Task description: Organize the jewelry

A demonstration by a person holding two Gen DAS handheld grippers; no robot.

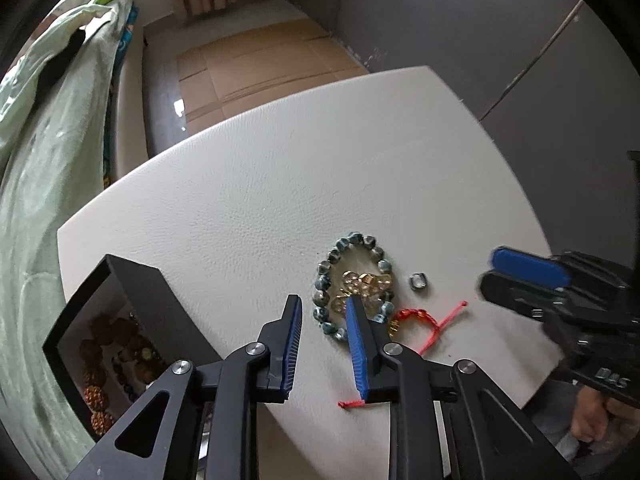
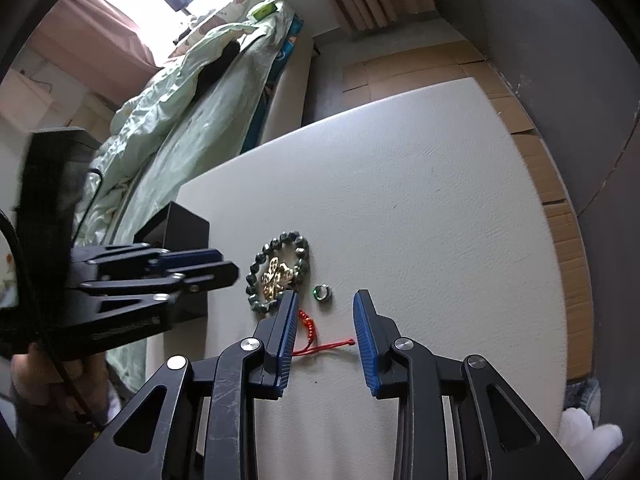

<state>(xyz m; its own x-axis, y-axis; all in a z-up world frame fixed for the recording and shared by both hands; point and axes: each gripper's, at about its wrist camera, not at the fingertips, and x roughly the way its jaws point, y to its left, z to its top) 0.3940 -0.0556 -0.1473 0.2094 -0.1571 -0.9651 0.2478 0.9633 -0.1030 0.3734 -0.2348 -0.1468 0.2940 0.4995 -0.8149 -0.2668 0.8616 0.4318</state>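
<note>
A blue-grey bead bracelet (image 1: 325, 280) (image 2: 256, 264) lies on the white table (image 1: 260, 200) (image 2: 440, 200) with a gold chain piece (image 1: 366, 284) (image 2: 276, 276) inside its loop. A silver ring (image 1: 418, 281) (image 2: 322, 293) and a red cord bracelet (image 1: 424, 322) (image 2: 316, 340) lie beside it. My left gripper (image 1: 324, 306) is open and empty, hovering over the bead bracelet's near side. My right gripper (image 2: 325, 300) is open and empty, just short of the ring; it shows in the left wrist view (image 1: 528, 272). A black box (image 1: 120, 320) (image 2: 180, 224) holds brown bead jewelry (image 1: 100, 360).
A bed with a pale green quilt (image 1: 48, 160) (image 2: 180, 100) runs along the table's left side. Cardboard sheets (image 1: 248, 64) (image 2: 440, 68) cover the floor beyond the table. A dark wall (image 1: 480, 40) stands at the right.
</note>
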